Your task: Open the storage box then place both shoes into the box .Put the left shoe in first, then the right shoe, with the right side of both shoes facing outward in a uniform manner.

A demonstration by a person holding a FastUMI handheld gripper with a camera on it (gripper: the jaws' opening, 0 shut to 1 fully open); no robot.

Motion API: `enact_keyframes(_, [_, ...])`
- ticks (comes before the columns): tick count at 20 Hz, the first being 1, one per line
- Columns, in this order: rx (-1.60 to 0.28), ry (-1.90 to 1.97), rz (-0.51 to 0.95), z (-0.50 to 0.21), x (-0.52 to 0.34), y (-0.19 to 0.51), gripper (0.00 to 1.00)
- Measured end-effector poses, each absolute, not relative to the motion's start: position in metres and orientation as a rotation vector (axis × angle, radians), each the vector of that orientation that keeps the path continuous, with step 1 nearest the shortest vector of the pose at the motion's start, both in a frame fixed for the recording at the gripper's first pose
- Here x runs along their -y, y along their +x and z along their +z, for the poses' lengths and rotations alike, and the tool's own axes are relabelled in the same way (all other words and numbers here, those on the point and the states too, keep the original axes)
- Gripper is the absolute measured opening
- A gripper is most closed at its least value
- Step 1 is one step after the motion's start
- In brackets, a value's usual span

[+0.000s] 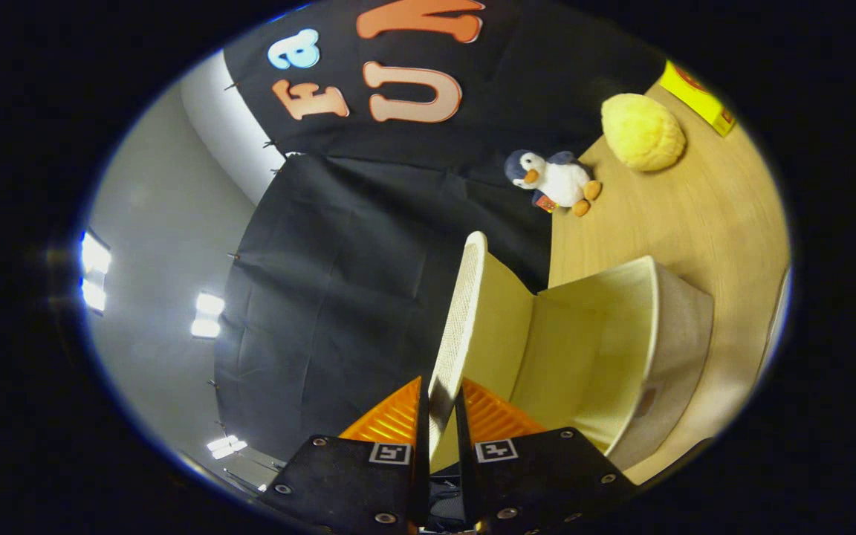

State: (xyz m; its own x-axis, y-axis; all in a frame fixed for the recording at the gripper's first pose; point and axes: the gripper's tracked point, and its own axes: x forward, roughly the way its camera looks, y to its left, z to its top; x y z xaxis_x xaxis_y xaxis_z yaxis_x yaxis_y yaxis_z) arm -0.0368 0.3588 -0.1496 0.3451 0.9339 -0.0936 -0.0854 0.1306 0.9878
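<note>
The view is rolled on its side, so the wooden table (703,223) runs up one flank. A cream fabric storage box (621,349) stands on it with its inside showing. Its lid (465,312) is swung up on edge and runs straight away from my fingers. My gripper (441,405) is shut on the lid's near edge, one finger pressing on each face of it.
A plush penguin (556,180) lies on the table beyond the box, near the black cloth wall. Past it sit a round yellow cushion (643,131) and a yellow box (699,96). A grey ceiling with bright lights (93,275) shows on the other side.
</note>
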Motion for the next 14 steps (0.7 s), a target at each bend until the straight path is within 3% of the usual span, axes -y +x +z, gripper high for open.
enact_keyframes(10, [-0.968, 1.085, 0.965, -0.117, -0.494, -0.018, 0.16])
enact_keyframes(12, [-0.999, 1.071, 0.96, -0.12, -0.52, -0.016, 0.27])
enact_keyframes(13, [-1.015, 1.071, 0.967, -0.12, -0.529, -0.016, 0.4])
enact_keyframes(14, [-1.033, 1.069, 0.973, -0.12, -0.536, -0.02, 0.46])
